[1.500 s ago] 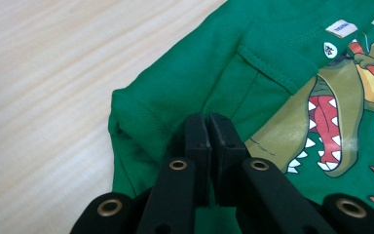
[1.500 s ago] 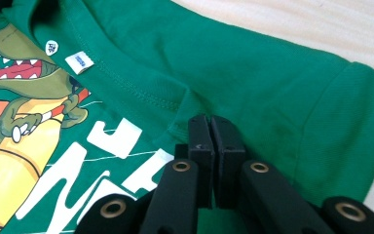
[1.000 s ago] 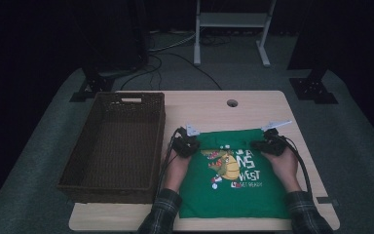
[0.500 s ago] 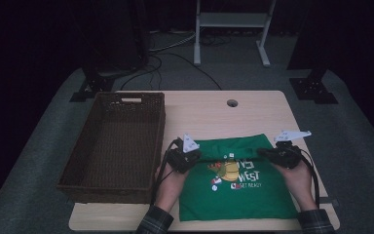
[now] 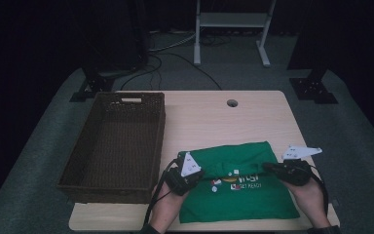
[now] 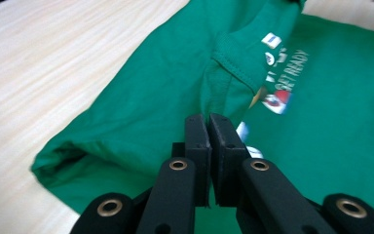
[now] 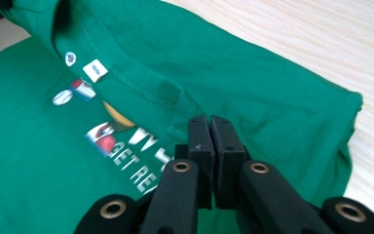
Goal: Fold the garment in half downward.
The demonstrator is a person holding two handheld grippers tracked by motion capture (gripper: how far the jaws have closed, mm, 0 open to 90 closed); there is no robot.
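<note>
Dark room, green carpet, pale wooden worktop (image 5: 209, 122) with a brown wicker basket (image 5: 114, 144) on its left side.

High view: green T-shirt (image 5: 238, 195) lies on the near right part of the worktop. A second back it lay flat with the whole print showing; now its far edge is drawn toward the person and doubled over the print, so the shirt reads shorter front to back. Left tongs (image 5: 191, 171) and right tongs (image 5: 272, 168) have come nearer too, each at one end of the folded-over edge.

Left gripper view: jaws fully shut, pinching shirt cloth beside the collar.

Right gripper view: same, jaws shut on the hem by the collar.

Judgement: first fold is under way; laying the edge down is next.
</note>
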